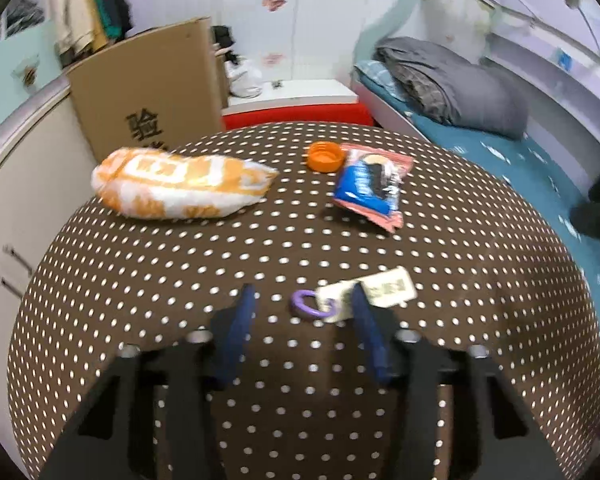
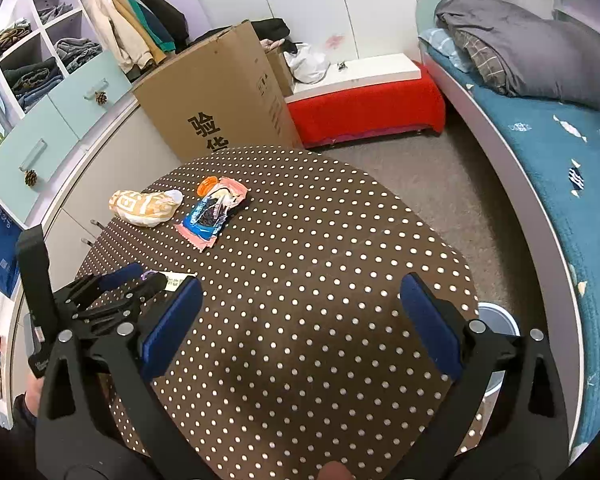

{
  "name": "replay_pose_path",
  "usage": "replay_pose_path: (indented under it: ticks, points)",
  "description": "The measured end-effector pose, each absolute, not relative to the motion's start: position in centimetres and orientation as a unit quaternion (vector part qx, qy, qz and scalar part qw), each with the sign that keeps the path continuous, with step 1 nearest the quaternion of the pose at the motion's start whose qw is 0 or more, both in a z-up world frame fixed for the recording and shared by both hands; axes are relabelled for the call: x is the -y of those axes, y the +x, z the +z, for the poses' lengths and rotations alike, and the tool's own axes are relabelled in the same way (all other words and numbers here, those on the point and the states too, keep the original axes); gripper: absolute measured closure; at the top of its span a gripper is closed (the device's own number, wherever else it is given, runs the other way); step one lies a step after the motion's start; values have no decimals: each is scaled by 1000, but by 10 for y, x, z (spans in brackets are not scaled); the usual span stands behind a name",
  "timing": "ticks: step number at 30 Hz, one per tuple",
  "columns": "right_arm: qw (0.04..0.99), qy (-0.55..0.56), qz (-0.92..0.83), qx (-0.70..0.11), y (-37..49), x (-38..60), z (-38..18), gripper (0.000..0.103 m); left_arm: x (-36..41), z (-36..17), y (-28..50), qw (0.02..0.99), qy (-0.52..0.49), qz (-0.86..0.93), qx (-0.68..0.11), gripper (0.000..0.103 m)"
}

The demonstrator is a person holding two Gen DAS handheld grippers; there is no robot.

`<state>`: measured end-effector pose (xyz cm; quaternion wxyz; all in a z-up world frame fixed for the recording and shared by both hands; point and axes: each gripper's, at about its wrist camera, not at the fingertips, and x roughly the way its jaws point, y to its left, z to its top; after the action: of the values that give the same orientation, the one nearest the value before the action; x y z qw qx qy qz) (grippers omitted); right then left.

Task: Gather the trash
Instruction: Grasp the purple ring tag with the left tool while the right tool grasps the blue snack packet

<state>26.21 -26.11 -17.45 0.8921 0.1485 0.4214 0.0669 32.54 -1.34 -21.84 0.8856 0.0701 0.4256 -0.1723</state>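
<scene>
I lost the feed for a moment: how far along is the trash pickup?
Nothing looks collected yet. Both grippers are open and empty. The left gripper straddles the purple ring with its white paper tag. The orange-and-white bag, orange cap and blue snack wrapper remain on the polka-dot table.

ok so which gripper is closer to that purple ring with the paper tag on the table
Left. The left gripper has its open fingers on either side of the purple ring with its paper tag. The right gripper hangs open above bare polka-dot tablecloth, off to the ring's right.
</scene>
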Motion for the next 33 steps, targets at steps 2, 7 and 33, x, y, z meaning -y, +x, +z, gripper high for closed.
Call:
replay_pose_path:
  ticks: [2,7,33]
  points:
    - [890,148,73,-425,269,256,-177,6,18,-219,324,882,82,-189,-423,82]
    - [888,145,88,-427,286,244,-181,6,11,-217,325,878,64,-211,-425,83]
    - [892,86,91,-434,351,156,-210,60,-51,-200,291,896,-34,-156,-415,83]
